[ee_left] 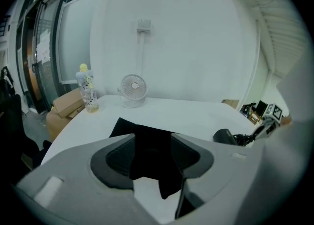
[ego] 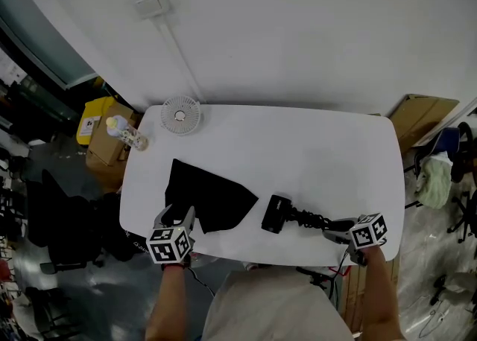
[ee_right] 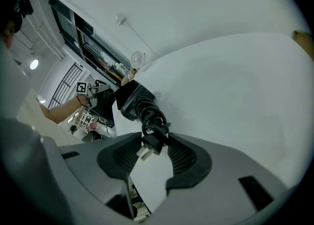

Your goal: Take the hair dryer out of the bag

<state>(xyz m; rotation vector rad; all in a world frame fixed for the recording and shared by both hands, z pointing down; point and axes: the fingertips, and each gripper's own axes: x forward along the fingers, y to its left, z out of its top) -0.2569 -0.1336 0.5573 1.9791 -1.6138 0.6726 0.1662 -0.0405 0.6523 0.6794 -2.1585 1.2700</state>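
I am looking at the hair dryer point(ego: 276, 214) lying out on the white bench point(ego: 320, 153), just right of the flat black bag point(ego: 209, 196) and, as far as I can judge, clear of it. My left tool point(ee_left: 153, 157) is standing open with nothing pinched; the bag is showing through the gap, lying on the bench beyond the pads. My right tool point(ego: 333, 228) is gripping the plug point(ee_right: 152, 144) at the end of the coiled cord point(ego: 309, 220), and only near the tips of the pads.

That shallow hold is what I am worrying about. The plug could twist out if I pull, and the coil could spring it back at the dryer.

I am also hauling by the cord rather than the body. A tug toward me could drag the dryer to the near edge, which is close, and tip it off.

On the left, the open tool is hovering at the bag's near corner, so a careless sweep could snag the cloth and slide it into the dryer.
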